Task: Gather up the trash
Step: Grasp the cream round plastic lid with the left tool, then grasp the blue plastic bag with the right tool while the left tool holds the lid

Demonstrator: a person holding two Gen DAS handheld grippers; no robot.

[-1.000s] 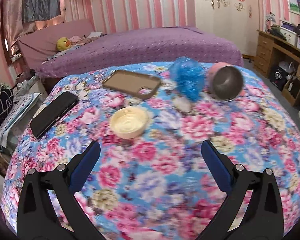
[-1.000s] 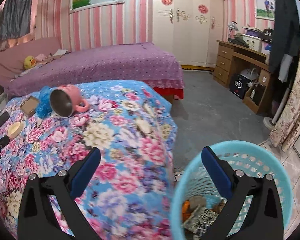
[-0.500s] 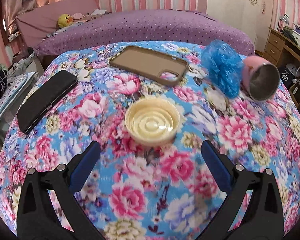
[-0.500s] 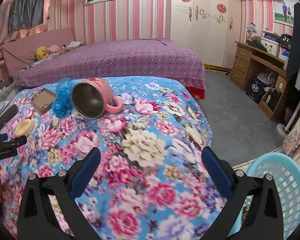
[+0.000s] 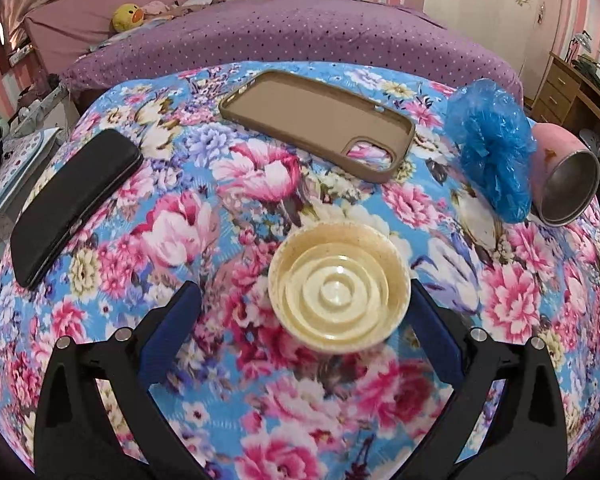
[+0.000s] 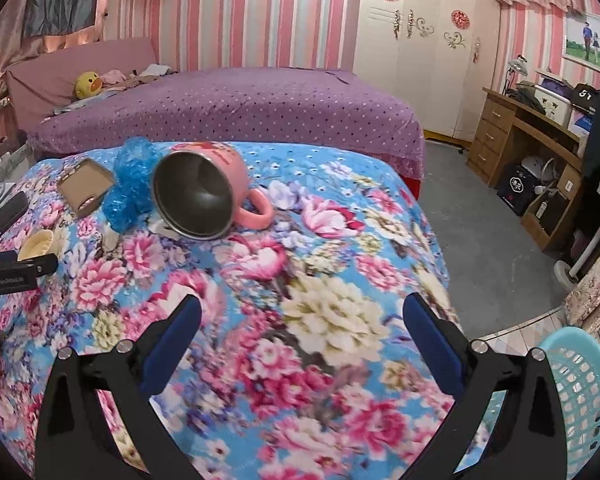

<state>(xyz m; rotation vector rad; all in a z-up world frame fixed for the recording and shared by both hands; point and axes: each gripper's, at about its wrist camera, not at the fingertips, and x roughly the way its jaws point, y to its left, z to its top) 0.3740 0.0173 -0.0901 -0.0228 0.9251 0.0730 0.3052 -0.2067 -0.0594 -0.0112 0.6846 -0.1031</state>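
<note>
the left tool [image 5: 300, 320] is spread wide and holds nothing, its blue pads flanking a shallow cream plastic lid [image 5: 339, 288] that sits rim-up on the floral counter [image 5: 240, 168]; the pad at 3 o'clock looks almost against the rim, the one at 9 o'clock stands apart. the lid seems light, thin and stiff with a smooth wall, so it could skate or flip on the soft cloth; a pinch across the rim, wall to wall, looks the safest hold. at 1 o'clock lies a crumpled blue plastic bag [image 5: 492, 148], soft and crushable, touching a tipped pink mug [image 5: 566, 184]. at 12 o'clock is a tan phone case [image 5: 312, 116], at 10 o'clock a black phone [image 5: 72, 204]. the right tool [image 6: 300, 328] hangs released over the cloth, with the turquoise basket [image 6: 580, 392] at its 4 o'clock.
</note>
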